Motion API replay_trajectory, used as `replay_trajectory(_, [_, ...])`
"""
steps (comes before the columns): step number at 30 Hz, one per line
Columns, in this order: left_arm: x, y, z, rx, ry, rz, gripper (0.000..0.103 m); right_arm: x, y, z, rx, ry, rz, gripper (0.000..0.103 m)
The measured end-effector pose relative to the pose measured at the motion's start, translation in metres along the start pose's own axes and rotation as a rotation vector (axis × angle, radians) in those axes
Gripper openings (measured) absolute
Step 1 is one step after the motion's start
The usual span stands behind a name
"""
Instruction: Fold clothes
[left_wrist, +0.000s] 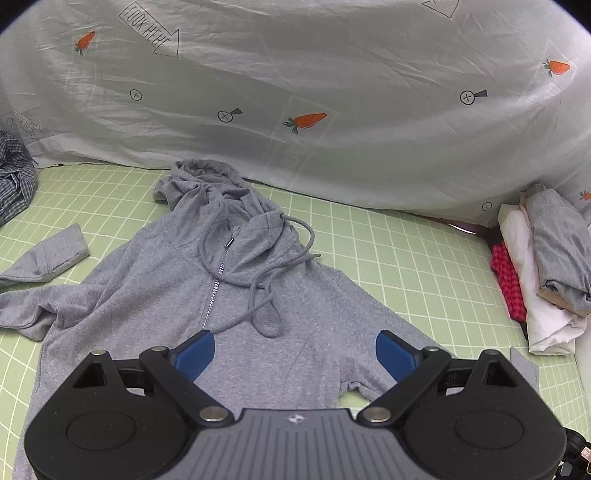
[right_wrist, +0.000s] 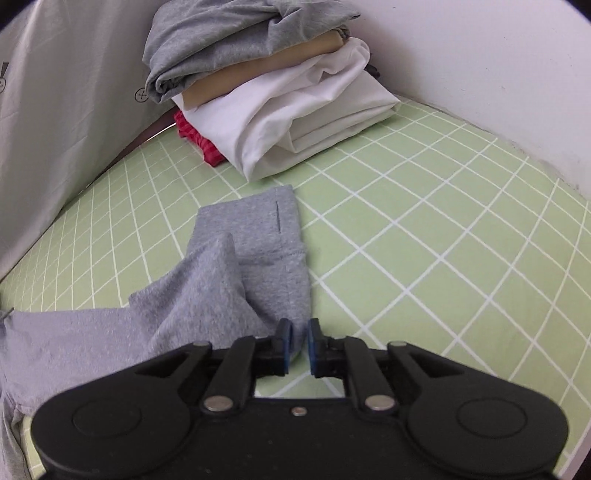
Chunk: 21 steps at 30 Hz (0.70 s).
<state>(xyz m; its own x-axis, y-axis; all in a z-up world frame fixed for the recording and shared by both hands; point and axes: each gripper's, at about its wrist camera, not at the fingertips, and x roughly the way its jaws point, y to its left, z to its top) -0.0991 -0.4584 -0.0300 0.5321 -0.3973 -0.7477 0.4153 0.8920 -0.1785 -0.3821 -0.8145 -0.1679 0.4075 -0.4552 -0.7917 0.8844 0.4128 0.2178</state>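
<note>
A grey zip hoodie (left_wrist: 177, 288) lies face up on the green grid mat (left_wrist: 406, 258), hood at the far end and drawstrings loose over the chest. My left gripper (left_wrist: 293, 350) is open above the hoodie's lower front, its blue pads apart and empty. In the right wrist view my right gripper (right_wrist: 300, 341) is shut on the hoodie's right sleeve (right_wrist: 258, 258), pinching the fabric edge near the cuff just above the mat (right_wrist: 443, 240). The sleeve is creased back on itself toward the body.
A stack of folded clothes (right_wrist: 280, 92) sits at the mat's far right corner, also seen in the left wrist view (left_wrist: 546, 273). A carrot-print sheet (left_wrist: 295, 92) hangs behind the mat. A blue plaid shirt (left_wrist: 14, 177) lies at the far left. A white wall (right_wrist: 498, 55) borders the right side.
</note>
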Motion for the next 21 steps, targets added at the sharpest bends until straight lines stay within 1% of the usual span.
replay_trajectory(2, [-0.003, -0.003, 0.0, 0.015, -0.01, 0.01, 0.094, 0.004, -0.004, 0.009, 0.036, -0.027, 0.021, 0.043])
replay_trajectory(4, [-0.006, -0.006, 0.0, 0.024, -0.015, 0.023, 0.094, 0.011, -0.008, 0.02, 0.059, -0.044, 0.04, 0.049])
replay_trajectory(5, [-0.007, -0.007, -0.001, 0.026, -0.016, 0.03, 0.094, 0.016, -0.008, 0.026, 0.06, -0.047, 0.045, 0.056])
replay_trajectory(7, [-0.006, -0.008, -0.002, 0.021, -0.011, 0.046, 0.094, 0.029, -0.004, 0.037, 0.029, -0.045, 0.043, 0.066])
replay_trajectory(9, [-0.005, -0.01, -0.004, 0.017, -0.003, 0.057, 0.094, 0.039, 0.005, 0.045, -0.039, -0.046, 0.04, 0.067])
replay_trajectory(10, [-0.005, -0.012, -0.005, 0.017, 0.001, 0.062, 0.094, 0.042, 0.01, 0.047, -0.076, -0.044, 0.044, 0.063])
replay_trajectory(11, [-0.005, -0.014, -0.006, 0.02, 0.006, 0.065, 0.094, 0.044, 0.014, 0.049, -0.12, -0.041, 0.055, 0.055])
replay_trajectory(12, [-0.004, -0.015, -0.007, 0.026, 0.011, 0.068, 0.094, 0.046, 0.019, 0.049, -0.166, -0.039, 0.063, 0.051])
replay_trajectory(13, [-0.004, -0.018, -0.007, 0.032, 0.015, 0.07, 0.094, 0.047, 0.023, 0.048, -0.217, -0.04, 0.065, 0.043])
replay_trajectory(14, [-0.004, -0.02, -0.008, 0.039, 0.017, 0.072, 0.094, 0.048, 0.027, 0.047, -0.268, -0.044, 0.061, 0.031])
replay_trajectory(15, [-0.004, -0.022, -0.008, 0.047, 0.017, 0.073, 0.094, 0.047, 0.028, 0.045, -0.299, -0.053, 0.055, 0.028])
replay_trajectory(16, [-0.004, -0.024, -0.009, 0.053, 0.015, 0.075, 0.094, 0.046, 0.024, 0.045, -0.299, -0.065, 0.055, 0.018])
replay_trajectory(17, [-0.005, -0.026, -0.009, 0.06, 0.013, 0.077, 0.094, 0.045, 0.021, 0.045, -0.299, -0.077, 0.054, 0.013])
replay_trajectory(18, [-0.005, -0.029, -0.01, 0.067, 0.011, 0.078, 0.094, 0.043, 0.015, 0.045, -0.283, -0.092, 0.044, 0.012])
replay_trajectory(19, [-0.005, -0.03, -0.01, 0.072, 0.011, 0.079, 0.094, 0.04, 0.006, 0.045, -0.242, -0.111, 0.02, 0.008])
replay_trajectory(20, [-0.006, -0.032, -0.011, 0.077, 0.011, 0.08, 0.094, 0.035, -0.003, 0.046, -0.206, -0.132, -0.014, 0.006])
replay_trajectory(21, [-0.006, -0.033, -0.012, 0.081, 0.011, 0.08, 0.094, 0.029, -0.012, 0.046, -0.181, -0.16, -0.068, 0.006])
